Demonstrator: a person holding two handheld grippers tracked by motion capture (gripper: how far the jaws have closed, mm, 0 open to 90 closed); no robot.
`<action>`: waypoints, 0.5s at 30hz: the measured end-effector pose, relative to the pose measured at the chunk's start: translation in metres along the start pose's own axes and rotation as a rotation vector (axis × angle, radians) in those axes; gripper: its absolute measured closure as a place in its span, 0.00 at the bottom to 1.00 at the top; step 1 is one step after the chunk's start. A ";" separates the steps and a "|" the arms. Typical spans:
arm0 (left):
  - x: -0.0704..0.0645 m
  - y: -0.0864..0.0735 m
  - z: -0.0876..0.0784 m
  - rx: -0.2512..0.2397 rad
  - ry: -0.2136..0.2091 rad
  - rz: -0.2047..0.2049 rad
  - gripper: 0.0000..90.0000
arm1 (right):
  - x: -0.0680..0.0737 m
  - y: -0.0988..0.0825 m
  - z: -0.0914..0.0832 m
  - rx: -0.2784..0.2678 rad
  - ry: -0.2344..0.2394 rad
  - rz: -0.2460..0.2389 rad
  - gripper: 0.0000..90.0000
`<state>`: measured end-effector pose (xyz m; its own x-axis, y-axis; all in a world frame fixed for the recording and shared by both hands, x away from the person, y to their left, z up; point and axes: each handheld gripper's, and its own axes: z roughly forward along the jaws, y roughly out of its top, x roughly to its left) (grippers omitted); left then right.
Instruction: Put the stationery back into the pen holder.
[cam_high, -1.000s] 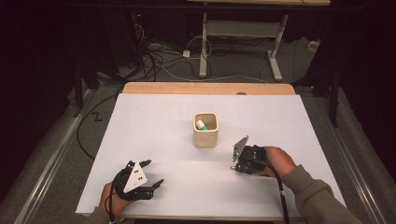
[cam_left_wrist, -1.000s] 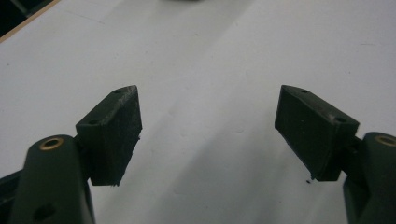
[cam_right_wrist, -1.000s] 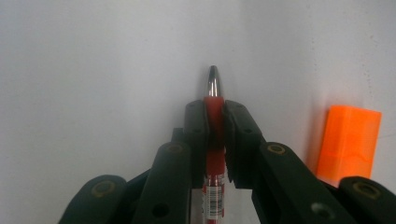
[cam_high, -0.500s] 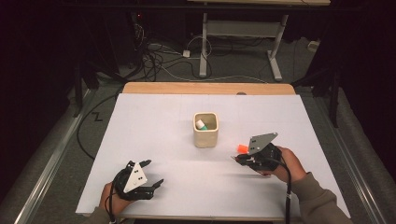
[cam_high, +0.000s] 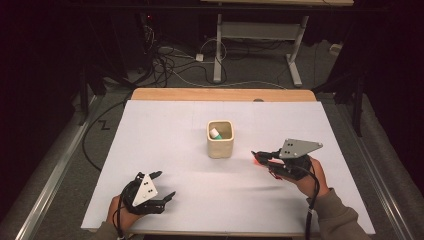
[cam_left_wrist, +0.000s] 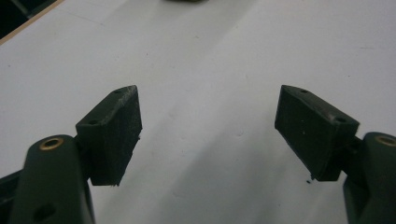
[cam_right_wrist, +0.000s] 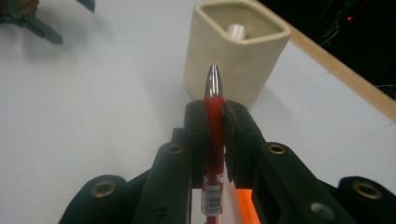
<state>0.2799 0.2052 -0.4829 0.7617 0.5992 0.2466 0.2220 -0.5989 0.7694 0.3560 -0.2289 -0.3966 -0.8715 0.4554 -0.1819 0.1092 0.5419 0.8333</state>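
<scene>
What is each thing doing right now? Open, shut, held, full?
Left gripper: open, holding nothing, low over the table.
Right gripper: shut on the red pen.
Red pen: clamped, silver tip pointing at the cup.
Cup: upright on the table, something white and green inside.

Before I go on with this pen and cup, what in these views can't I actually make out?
- Pen: rear end cut off by the bottom edge of the right gripper view; tiny in the high view.
- Cup: a white-and-green item inside, mostly hidden by the wall.
- Left gripper: open jaws over bare table.
</scene>
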 end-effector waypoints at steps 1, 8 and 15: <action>0.000 0.000 0.000 0.000 0.000 -0.001 0.25 | 0.000 0.001 0.000 -0.011 0.001 0.006 0.90; 0.000 0.000 0.000 0.000 -0.003 0.001 0.25 | -0.004 0.008 0.000 -0.092 -0.023 0.015 0.90; 0.000 0.000 0.000 0.002 -0.002 0.002 0.25 | -0.007 0.023 0.003 -0.162 -0.066 0.024 0.90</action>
<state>0.2803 0.2051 -0.4832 0.7635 0.5968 0.2466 0.2218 -0.6010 0.7678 0.3657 -0.2178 -0.3778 -0.8359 0.5150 -0.1899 0.0466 0.4113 0.9103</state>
